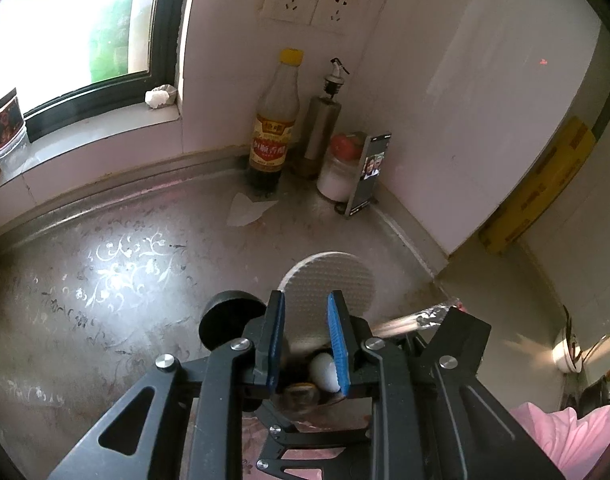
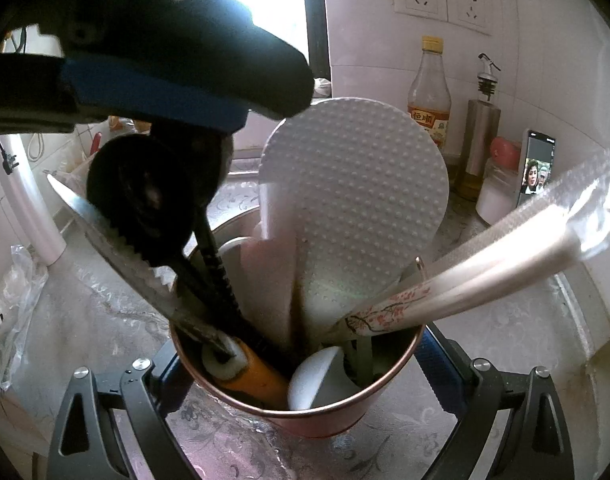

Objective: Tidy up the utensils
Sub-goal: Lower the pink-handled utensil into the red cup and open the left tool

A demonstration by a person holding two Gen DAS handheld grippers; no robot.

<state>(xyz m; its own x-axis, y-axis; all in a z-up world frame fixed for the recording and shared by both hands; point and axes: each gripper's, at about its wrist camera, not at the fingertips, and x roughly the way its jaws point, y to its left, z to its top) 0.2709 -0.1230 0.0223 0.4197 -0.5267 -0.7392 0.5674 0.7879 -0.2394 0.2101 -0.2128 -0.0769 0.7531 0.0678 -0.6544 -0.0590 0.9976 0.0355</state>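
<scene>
The right tongs (image 2: 301,376) stood wide at six o'clock in their own view, their blue pads against both sides of the copper-coloured cup (image 2: 325,412), which rested on the patterned surface (image 2: 505,332). The cup held a dimpled white rice paddle (image 2: 357,200), a serrated knife (image 2: 117,236), a black ladle (image 2: 145,188) and wrapped chopsticks (image 2: 465,268). The left tongs (image 1: 305,344) hung over the cup with a narrow gap; I could not tell whether they gripped anything.

Home kitchen: vinegar bottle (image 1: 272,120), oil dispenser (image 1: 323,120), countertop (image 1: 105,280).
</scene>
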